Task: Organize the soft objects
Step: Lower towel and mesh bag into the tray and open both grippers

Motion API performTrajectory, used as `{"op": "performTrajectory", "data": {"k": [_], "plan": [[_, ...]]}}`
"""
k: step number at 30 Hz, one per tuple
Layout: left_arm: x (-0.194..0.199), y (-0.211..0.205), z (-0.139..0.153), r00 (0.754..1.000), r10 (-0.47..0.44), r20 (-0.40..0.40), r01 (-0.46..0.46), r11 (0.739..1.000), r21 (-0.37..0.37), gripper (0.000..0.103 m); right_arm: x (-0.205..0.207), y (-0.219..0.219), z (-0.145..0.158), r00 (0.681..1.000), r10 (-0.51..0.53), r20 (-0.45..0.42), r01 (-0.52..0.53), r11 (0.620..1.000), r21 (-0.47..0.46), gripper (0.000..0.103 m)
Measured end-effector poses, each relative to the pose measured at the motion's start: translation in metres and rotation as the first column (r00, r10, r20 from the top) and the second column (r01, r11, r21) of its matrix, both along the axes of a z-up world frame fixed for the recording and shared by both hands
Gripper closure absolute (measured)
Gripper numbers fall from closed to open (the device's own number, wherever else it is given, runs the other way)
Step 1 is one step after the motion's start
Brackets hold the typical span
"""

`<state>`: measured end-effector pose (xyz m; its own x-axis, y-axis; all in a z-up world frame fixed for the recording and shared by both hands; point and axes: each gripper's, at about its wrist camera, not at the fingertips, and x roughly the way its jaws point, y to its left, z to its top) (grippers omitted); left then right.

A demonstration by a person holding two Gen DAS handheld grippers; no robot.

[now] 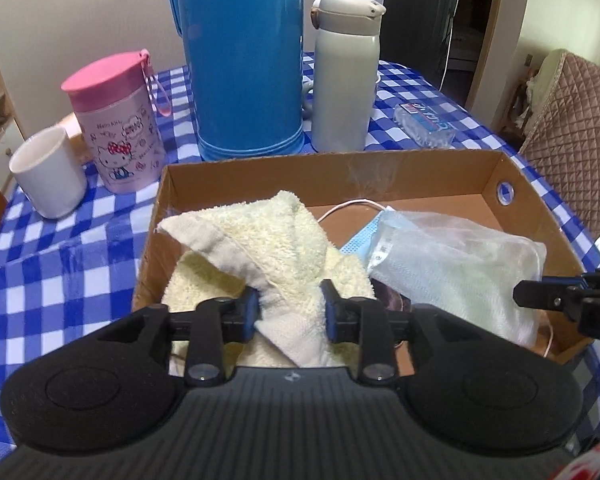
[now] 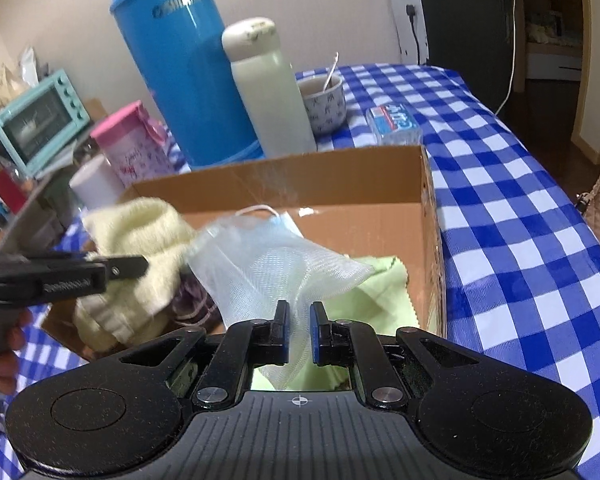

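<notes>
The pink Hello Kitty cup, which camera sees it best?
The left wrist view: the pink Hello Kitty cup stands whole and sharp there, lid, strap and picture all showing. In the right wrist view it is blurry and partly hidden behind the cardboard box.

This looks like a home, in the room where people eat. A table with a blue and white checked cloth (image 2: 500, 184) fills the middle. On the table, behind a cardboard box (image 1: 380, 176), stand a big blue flask (image 1: 244, 60), a pale drinking bottle (image 1: 346, 76), a pink cartoon cup with a lid (image 1: 118, 120) and a white mug (image 1: 48, 172). A small bowl with a spoon (image 2: 324, 98) sits near the bottle. Left of the table, a little mint green oven (image 2: 40, 116) sits on a shelf. Right of the table is a chair with a quilted cover (image 1: 572, 144). Behind the table is a dark doorway (image 2: 548, 40).
</notes>
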<state>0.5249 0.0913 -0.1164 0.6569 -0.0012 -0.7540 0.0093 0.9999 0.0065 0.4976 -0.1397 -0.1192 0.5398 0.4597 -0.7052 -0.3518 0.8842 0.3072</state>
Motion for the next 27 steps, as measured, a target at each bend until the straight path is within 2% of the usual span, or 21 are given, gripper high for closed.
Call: {"op": "performTrajectory", "data": {"k": [1, 3, 5, 7, 16, 21, 24, 27], "plan": [[-0.003, 0.000, 0.002, 1.000, -0.007, 0.005, 0.007, 1.000, 0.003, 0.067, -0.001, 0.000, 0.000, 1.000, 0.001, -0.001, -0.001, 1.000, -0.002, 0.093], [-0.008, 0.000, 0.006, 1.000, -0.012, 0.009, 0.012, 1.000, -0.004, 0.063, -0.001, 0.000, 0.000, 1.000, -0.004, -0.001, 0.004, 1.000, -0.016, 0.086], [-0.013, 0.001, 0.009, 1.000, -0.008, 0.013, 0.008, 1.000, -0.001, 0.062, -0.002, 0.000, 0.002, 1.000, -0.005, 0.008, 0.005, 0.999, -0.033, 0.061], [-0.019, 0.002, 0.013, 1.000, -0.010, 0.023, 0.009, 1.000, 0.010, 0.060, -0.005, -0.002, 0.005, 1.000, 0.001, 0.024, -0.001, 1.000, -0.026, 0.056], [-0.050, 0.008, 0.035, 0.997, -0.002, 0.083, -0.001, 0.999, 0.037, 0.059, -0.018, -0.009, 0.019, 0.999, -0.003, 0.048, 0.004, 1.000, -0.021, 0.052], [-0.059, 0.008, 0.048, 0.989, -0.011, 0.146, 0.002, 0.998, 0.066, 0.063, -0.024, -0.017, 0.027, 0.998, -0.024, 0.064, 0.024, 1.000, 0.003, 0.052], [-0.050, 0.008, 0.045, 0.988, -0.004, 0.151, -0.008, 0.997, 0.077, 0.072, -0.022, -0.020, 0.029, 0.997, -0.038, 0.070, 0.037, 0.999, 0.017, 0.052], [-0.032, 0.015, 0.032, 0.994, 0.042, 0.104, -0.046, 0.998, 0.034, 0.084, -0.020, -0.021, 0.029, 0.996, -0.042, 0.076, 0.041, 0.999, 0.021, 0.052]]}}
